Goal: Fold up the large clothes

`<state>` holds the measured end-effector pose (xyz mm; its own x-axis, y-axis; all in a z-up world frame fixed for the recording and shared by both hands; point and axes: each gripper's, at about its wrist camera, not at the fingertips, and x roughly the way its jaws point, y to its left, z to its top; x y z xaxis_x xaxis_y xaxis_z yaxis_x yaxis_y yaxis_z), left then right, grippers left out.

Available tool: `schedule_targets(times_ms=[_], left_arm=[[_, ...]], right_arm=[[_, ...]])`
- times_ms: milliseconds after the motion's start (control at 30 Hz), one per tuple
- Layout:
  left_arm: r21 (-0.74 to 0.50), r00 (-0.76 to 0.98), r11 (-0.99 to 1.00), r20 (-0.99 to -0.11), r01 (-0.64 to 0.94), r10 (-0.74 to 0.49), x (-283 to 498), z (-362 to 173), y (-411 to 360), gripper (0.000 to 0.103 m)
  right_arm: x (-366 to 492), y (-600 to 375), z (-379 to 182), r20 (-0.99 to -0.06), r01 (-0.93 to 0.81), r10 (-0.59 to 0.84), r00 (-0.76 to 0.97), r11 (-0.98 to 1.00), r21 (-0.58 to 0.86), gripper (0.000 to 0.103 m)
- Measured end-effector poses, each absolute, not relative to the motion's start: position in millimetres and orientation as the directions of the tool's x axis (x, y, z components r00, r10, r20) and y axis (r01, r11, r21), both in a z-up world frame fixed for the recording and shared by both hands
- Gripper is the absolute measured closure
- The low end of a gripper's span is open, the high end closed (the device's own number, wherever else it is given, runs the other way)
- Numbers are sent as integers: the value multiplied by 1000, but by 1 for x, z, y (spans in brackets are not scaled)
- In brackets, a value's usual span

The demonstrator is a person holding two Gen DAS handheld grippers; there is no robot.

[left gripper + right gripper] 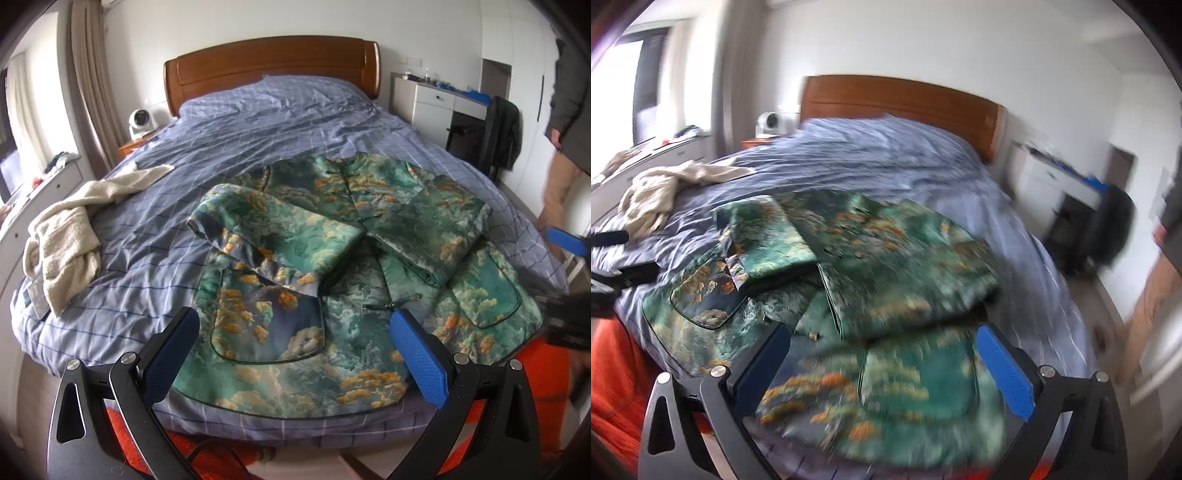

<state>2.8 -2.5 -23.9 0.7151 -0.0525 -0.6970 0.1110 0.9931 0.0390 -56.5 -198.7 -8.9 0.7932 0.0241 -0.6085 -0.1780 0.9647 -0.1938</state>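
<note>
Bedroom: wooden-headboard bed point(272, 62) under a wrinkled blue checked sheet point(280, 122), white desk point(436, 99) with drawers against the far right wall, a person's trouser leg at the right edge.

Left gripper point(295, 325): both blue-padded jaws spread wide, nothing between them, hovering over the near hem. Right gripper point(882, 350): likewise spread and empty (this view is motion-blurred, so fine detail is lost).

Task item: a large green satin jacket with orange-and-cream cloud print point(354, 258), lying front-up near the foot of the bed, collar toward the headboard, hem toward the grippers. Long axis runs away from both grippers, hem to collar. Both sleeves are already crossed inward over the chest; the body is still at full length.

Key relation: the hem lies directly ahead of and below each gripper. In the left wrist view the left patch pocket point(269, 325) sits right between the jaws; in the right wrist view the right pocket point(919, 384) does the same. Neither hand is clearly nearer; each has its own hem corner.

Judgement: next fold likely brings the hem up toward the collar, one corner per gripper. Slippery fabric may let the sleeves slide.

Off to the left, well apart: a crumpled cream fleece garment point(70, 229).
</note>
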Motion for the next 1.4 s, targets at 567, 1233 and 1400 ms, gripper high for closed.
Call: schedule_targets(times_ms=[567,1233,1400], left_arm=[[61,673,998,-738,6,41,2,-41,27,0],[256,666,848,-732,464,-143,106,-81,-31,0],[253,566,801,-814,543,-127,154,-133,-52,0]], right_arm=[[96,-219,-89,-752,-199,180,634,978,67,90],[-61,-465,-26,-630,560,-505,590,818,-131,47],[-82,-379,-51,-653,390,-313,689,921,-30,47]])
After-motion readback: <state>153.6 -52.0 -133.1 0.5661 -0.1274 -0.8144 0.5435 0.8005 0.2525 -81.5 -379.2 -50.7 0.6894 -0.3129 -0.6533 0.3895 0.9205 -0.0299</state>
